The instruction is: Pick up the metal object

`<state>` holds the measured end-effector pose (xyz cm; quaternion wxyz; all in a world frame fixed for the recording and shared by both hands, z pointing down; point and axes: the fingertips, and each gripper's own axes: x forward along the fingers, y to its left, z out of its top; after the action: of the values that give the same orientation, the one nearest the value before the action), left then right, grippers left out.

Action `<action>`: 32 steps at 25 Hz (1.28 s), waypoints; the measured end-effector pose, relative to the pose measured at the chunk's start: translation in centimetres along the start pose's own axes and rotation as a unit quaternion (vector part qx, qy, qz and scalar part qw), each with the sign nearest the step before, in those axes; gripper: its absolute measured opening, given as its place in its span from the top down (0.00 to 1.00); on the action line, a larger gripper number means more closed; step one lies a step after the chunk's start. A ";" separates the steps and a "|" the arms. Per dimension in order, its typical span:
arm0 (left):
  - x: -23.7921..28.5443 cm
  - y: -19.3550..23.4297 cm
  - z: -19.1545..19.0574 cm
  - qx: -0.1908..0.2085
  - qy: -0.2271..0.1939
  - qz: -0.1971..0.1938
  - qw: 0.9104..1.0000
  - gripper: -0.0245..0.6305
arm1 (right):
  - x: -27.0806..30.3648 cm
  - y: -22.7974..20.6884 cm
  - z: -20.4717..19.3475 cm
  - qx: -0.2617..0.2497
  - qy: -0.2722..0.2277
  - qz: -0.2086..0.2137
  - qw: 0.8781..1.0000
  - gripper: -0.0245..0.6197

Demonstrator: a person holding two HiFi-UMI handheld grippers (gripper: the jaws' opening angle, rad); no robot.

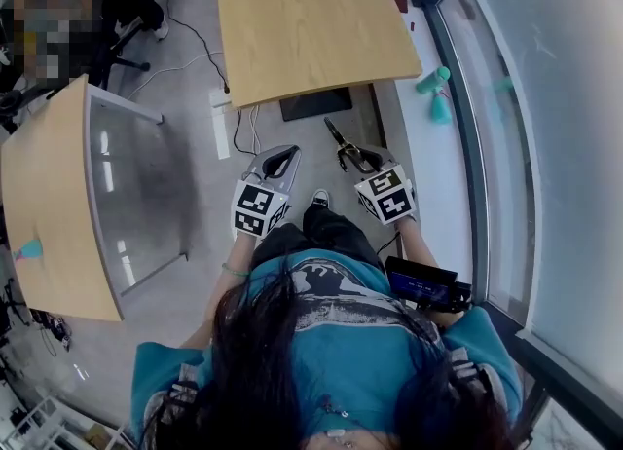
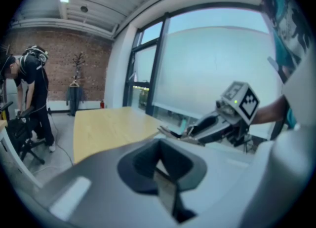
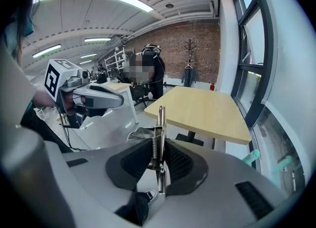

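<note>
The metal object (image 1: 340, 138), a thin spring clamp with a coil spring, sticks out from my right gripper (image 1: 361, 159), which is shut on it in the air above the floor. In the right gripper view the clamp (image 3: 159, 123) stands upright between the dark pads. My left gripper (image 1: 283, 155) hangs beside it, to the left, shut with nothing in it. From the left gripper view I see the right gripper (image 2: 207, 126) with the clamp (image 2: 172, 134) pointing left. A light wooden table (image 1: 311, 19) stands just ahead of both grippers.
A second wooden table (image 1: 49, 205) with a glass side stands at the left. A window wall (image 1: 545, 146) runs along the right, with teal bottles (image 1: 435, 93) on its ledge. Cables (image 1: 195, 58) cross the floor. A person (image 3: 150, 71) stands by a chair further back.
</note>
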<state>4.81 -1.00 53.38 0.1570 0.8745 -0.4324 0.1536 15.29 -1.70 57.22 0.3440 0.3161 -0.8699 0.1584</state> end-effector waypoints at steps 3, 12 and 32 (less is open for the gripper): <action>-1.9 -0.4 -0.5 0.008 -0.001 -0.006 1.000 0.96 | -0.1 1.9 0.0 0.007 -0.001 -0.002 1.000 0.82; -10.7 -0.1 -3.0 0.012 -0.012 0.002 1.000 0.96 | -1.7 9.8 0.4 0.029 -0.016 -0.014 0.999 0.82; -20.2 -5.1 -8.0 0.034 -0.017 -0.067 0.997 0.96 | -6.4 23.0 -3.7 0.040 -0.022 -0.058 0.997 0.82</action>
<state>-3.88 19.50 51.69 0.1295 0.9088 -0.3703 0.1423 5.55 20.22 54.04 0.3206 0.3824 -0.8506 0.1659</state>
